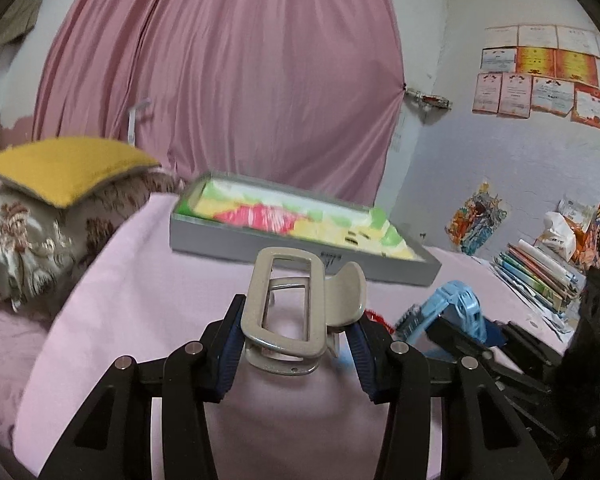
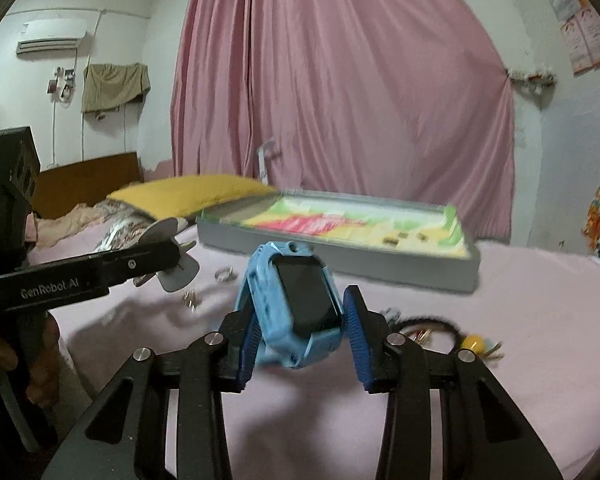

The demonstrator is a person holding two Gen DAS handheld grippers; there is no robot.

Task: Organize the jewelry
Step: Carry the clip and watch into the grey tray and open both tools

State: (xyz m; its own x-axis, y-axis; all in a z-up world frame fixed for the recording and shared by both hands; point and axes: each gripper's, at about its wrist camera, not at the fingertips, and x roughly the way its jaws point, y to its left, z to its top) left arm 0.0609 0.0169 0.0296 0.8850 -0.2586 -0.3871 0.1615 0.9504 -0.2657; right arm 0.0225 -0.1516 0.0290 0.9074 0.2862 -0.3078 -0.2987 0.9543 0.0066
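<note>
Left gripper (image 1: 296, 340) clamps hair claw (image 1: 288, 312); grey tray (image 1: 300, 240) ahead (curtain (image 1: 220, 80) behind).

Blue watch (image 2: 298, 304) (tilted) in right tool (image 2: 300, 344)

The shallow grey box (image 1: 260, 246) was smeared by motion blur in both views, so the pattern of its colourful lining (image 2: 340, 222) could not be made out, nor the few small dark items (image 2: 396, 239) lying on it. Small metal pieces (image 2: 192, 298) on the pink bedsheet (image 2: 520, 340) were too tiny and blurred to name. The blue watch (image 1: 460, 312) was half hidden behind the right claw (image 1: 452, 328) in the left wrist view. Wall certificates (image 1: 540, 68) were illegible.
</note>
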